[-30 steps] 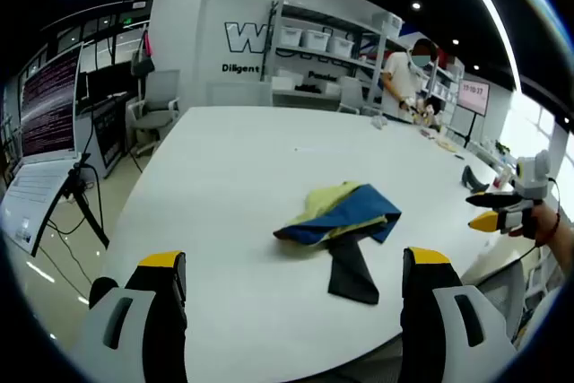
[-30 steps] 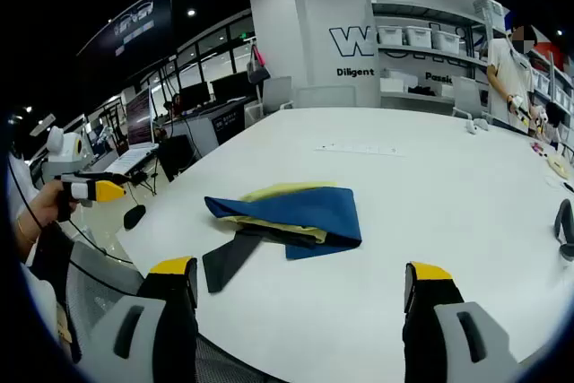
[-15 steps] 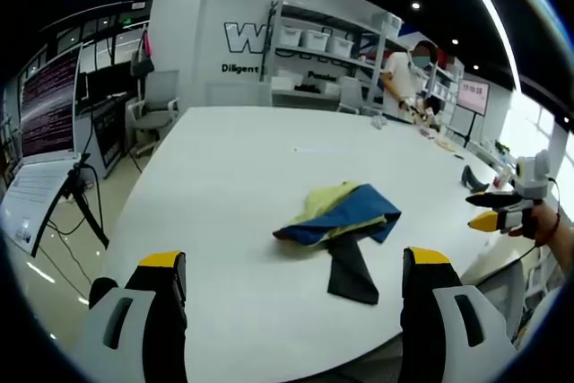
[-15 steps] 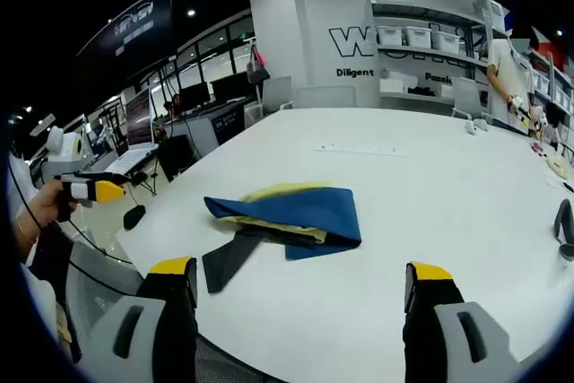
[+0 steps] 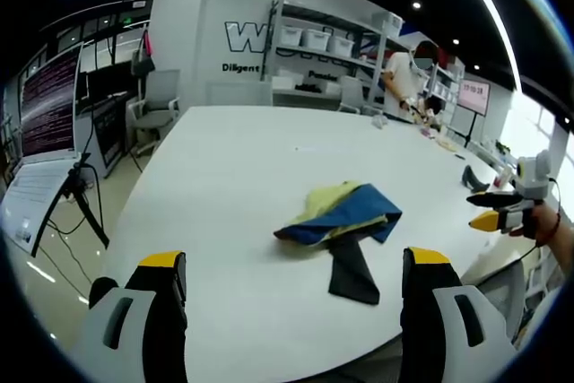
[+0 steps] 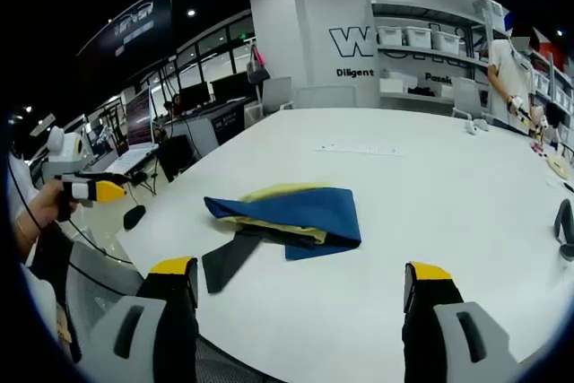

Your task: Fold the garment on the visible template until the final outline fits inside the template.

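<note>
A soft, crumpled blue-and-yellow garment (image 5: 341, 217) is lying on the white table (image 5: 224, 177). The left gripper (image 5: 291, 311) and right gripper (image 6: 300, 311) are hovering before it, jaws spread and empty. It is looking limp and light; the black strip (image 6: 229, 259) trailing toward the table's near edge is probably offering the easiest hold.

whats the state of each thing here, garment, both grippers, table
garment: crumpled in a loose heap on the table, blue over yellow, a dark part trailing toward the near edge, not folded
left gripper: open, holding nothing, short of the garment
right gripper: open, holding nothing, short of the garment
table: white, garment lying on it; no template outline that I can make out
</note>
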Available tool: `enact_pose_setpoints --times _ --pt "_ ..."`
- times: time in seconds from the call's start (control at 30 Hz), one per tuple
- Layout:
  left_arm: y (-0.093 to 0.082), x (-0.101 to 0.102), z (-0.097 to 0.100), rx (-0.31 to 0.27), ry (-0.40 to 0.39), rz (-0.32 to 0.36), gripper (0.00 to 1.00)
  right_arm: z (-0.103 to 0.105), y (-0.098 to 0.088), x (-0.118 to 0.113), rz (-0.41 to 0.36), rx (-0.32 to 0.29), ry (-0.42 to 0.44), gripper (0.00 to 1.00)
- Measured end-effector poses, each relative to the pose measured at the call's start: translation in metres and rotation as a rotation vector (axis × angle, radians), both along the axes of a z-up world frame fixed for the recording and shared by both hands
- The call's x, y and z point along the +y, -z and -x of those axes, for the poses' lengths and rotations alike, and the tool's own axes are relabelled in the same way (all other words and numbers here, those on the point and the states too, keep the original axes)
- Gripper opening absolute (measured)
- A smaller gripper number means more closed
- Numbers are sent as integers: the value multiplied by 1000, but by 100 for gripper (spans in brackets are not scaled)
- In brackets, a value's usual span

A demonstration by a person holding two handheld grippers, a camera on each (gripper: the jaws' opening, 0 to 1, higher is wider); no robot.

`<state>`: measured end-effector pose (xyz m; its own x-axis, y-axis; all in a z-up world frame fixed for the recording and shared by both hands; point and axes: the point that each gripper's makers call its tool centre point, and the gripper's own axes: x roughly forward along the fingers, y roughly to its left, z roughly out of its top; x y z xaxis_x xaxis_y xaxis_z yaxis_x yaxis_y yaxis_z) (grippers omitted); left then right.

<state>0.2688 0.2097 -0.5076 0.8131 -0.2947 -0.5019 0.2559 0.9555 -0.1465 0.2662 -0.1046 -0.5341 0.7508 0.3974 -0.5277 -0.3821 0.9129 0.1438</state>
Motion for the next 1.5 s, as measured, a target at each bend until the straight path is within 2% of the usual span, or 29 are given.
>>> enact_pose_setpoints --times 0.77,0.97,1.5 --pt "0 3 -6 0 -9 -1 96 -4 4 8 -2 8 -21 91" --pt "1 5 -11 -5 -16 3 96 -15 0 16 -7 -32 -40 88" --pt "10 7 -30 8 -16 8 95 -42 5 43 33 -45 -123 83"
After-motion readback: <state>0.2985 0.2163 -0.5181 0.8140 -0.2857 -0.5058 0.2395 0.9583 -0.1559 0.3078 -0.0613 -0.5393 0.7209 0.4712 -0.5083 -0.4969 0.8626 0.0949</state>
